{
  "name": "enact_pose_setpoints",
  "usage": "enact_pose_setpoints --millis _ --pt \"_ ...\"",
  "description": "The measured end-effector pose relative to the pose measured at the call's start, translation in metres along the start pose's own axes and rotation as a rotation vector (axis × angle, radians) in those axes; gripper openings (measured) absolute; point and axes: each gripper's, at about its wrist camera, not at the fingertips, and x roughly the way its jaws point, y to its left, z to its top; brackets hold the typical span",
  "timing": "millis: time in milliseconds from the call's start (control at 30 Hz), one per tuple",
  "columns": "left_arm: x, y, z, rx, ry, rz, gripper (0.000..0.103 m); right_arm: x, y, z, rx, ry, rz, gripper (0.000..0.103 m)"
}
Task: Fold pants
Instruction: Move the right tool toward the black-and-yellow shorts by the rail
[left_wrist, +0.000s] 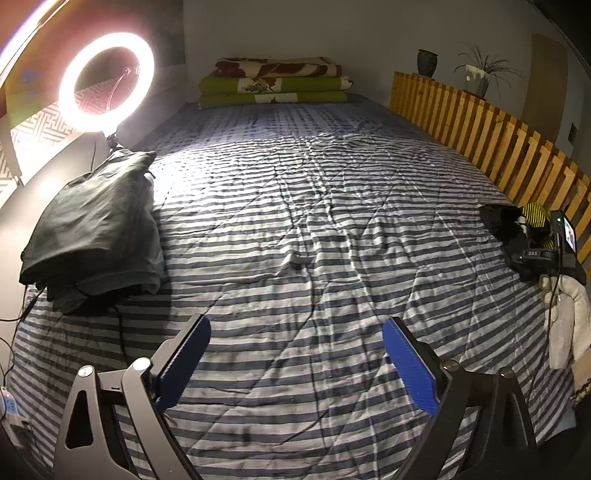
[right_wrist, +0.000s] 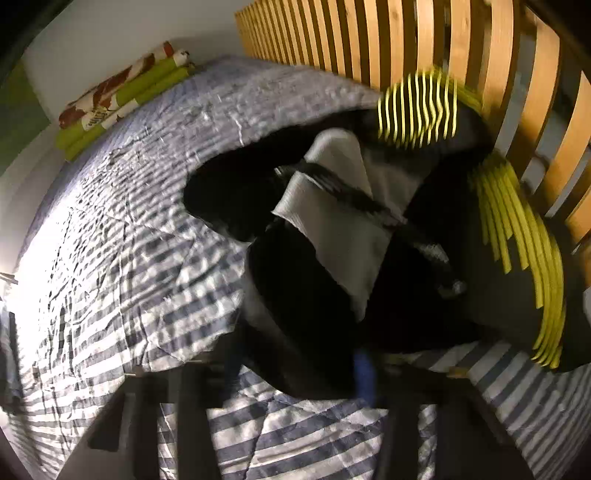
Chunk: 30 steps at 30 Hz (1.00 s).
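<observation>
Black pants (right_wrist: 303, 295) with yellow stripes and white pocket linings lie crumpled against the wooden slats; they also appear at the far right as the pants (left_wrist: 498, 221). My right gripper (right_wrist: 295, 369) is low over the bundle, and black cloth lies between its blurred fingers. One blue pad (right_wrist: 364, 373) shows, but the blur hides how the jaws stand. In the left wrist view the right gripper's body (left_wrist: 543, 254) sits at the pants, held by a gloved hand (left_wrist: 569, 317). My left gripper (left_wrist: 295, 332) hovers open over bare striped bedcover (left_wrist: 295, 221), holding nothing.
A stack of folded dark clothes (left_wrist: 92, 229) rests at the bed's left edge under a lit ring light (left_wrist: 107, 81). Folded blankets (left_wrist: 273, 83) lie at the far end. A wooden slatted rail (left_wrist: 480, 136) borders the right side. Cables (left_wrist: 118, 332) trail at the left.
</observation>
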Motion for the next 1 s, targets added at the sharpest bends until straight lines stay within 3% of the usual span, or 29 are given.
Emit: enact_pose_setpoints --millis 33,67,100,267,400,600,833,1000 --pt "0.000 0.000 0.000 0.000 0.003 0.004 0.089 0.001 -0.004 0.000 0.014 0.000 0.006 0.023" --pt "-0.001 0.001 0.000 -0.002 0.005 0.007 0.087 -0.001 -0.007 -0.001 0.019 -0.007 0.005 0.011" --pt "-0.002 0.001 -0.001 -0.003 0.005 0.007 0.087 -0.003 -0.008 -0.001 0.022 -0.014 0.004 0.008" --pt "-0.018 0.003 -0.004 -0.001 -0.024 0.000 0.086 -0.032 0.002 -0.014 -0.012 -0.052 0.058 0.006" --pt "-0.034 0.012 -0.008 -0.008 -0.047 0.001 0.085 -0.075 0.032 -0.046 -0.124 -0.115 0.132 0.006" --pt "-0.059 0.041 -0.020 -0.029 -0.075 -0.006 0.082 -0.140 0.096 -0.125 -0.290 -0.114 0.340 0.006" --pt "-0.084 0.088 -0.039 -0.087 -0.095 0.016 0.077 -0.178 0.200 -0.255 -0.528 0.025 0.553 0.005" --pt "-0.088 0.112 -0.052 -0.060 -0.057 0.003 0.077 -0.200 0.251 -0.336 -0.714 0.123 0.652 0.005"
